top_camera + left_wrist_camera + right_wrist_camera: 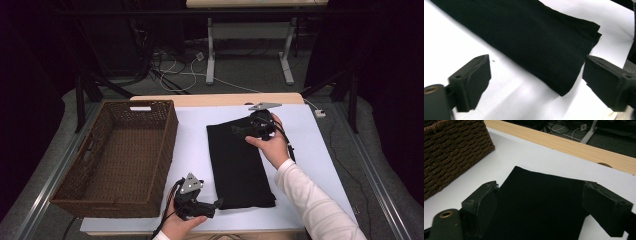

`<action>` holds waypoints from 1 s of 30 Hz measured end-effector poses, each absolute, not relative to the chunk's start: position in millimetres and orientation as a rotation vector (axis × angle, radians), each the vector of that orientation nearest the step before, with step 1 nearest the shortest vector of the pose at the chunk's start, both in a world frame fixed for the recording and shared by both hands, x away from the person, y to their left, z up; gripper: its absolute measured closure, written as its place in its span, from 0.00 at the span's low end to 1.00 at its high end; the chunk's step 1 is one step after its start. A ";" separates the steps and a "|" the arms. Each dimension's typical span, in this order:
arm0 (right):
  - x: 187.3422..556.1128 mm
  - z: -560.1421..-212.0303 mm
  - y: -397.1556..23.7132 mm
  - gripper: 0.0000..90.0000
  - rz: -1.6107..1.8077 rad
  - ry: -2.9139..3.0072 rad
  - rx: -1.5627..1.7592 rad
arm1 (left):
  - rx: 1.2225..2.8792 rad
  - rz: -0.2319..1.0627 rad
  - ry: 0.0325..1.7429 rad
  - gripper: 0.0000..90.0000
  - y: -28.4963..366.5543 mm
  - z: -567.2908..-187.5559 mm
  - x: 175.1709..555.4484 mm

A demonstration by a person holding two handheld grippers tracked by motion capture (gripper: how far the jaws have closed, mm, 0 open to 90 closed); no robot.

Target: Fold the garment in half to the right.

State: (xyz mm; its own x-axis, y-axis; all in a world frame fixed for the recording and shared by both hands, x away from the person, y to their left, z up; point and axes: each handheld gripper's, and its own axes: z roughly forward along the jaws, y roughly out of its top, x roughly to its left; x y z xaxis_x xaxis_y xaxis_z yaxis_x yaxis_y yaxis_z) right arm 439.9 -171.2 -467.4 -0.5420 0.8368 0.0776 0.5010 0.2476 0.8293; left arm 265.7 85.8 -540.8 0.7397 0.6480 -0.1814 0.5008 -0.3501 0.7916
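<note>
A black cloth [239,161], folded into a long rectangle, lies flat on the white table top [310,145]. My left gripper [218,203] is low at the cloth's near left corner and stands open; in the left gripper view the folded cloth [531,37] lies just beyond the wide-apart jaws of my left gripper [536,71], with nothing pinched. My right gripper [240,130] hovers over the cloth's far end, open. In the right gripper view its jaws stand apart, and my right gripper [540,193] hangs over the cloth [539,205] without touching it.
A brown wicker basket [102,197] stands on the left part of the table, close to the cloth's left side [454,152]. The table's wooden far edge [574,147] runs behind the cloth. Beyond it are another table's white legs [210,50] and cables on the floor.
</note>
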 end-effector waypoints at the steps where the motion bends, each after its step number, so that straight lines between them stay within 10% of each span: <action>1: 437.8 -467.2 -173.4 0.11 1.207 2.140 1.223 | 2.024 0.206 0.871 0.08 85.9 -540.6 265.6; 30: 355.9 -487.8 -219.5 0.00 1.225 2.107 1.186 | 1.969 0.192 0.974 0.00 88.2 -544.1 270.5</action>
